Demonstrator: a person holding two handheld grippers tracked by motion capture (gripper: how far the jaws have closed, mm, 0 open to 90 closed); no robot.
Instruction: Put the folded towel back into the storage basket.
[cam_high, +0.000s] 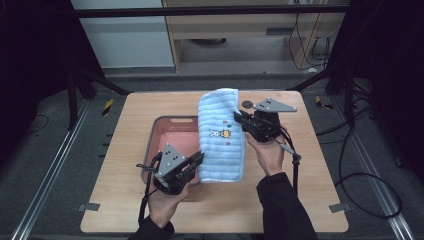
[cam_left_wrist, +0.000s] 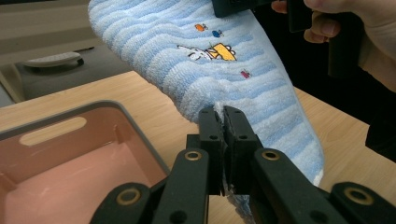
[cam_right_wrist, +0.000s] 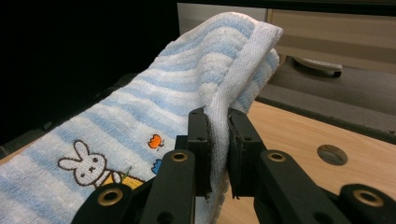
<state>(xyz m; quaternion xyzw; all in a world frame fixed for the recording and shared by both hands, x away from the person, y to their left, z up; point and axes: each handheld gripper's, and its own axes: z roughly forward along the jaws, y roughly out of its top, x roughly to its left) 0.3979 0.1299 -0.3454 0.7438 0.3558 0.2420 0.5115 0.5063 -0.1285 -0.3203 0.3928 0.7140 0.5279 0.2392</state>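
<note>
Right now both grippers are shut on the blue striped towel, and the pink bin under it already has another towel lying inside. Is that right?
Not quite. Both the left gripper and the right gripper are shut on the blue striped towel, but the pink bin is empty: the left gripper view shows its bare pink floor with nothing lying inside.

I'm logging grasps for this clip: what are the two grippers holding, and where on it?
Both hold the blue striped towel: the left gripper pinches its near edge, the right gripper its white hemmed edge farther up.
</note>
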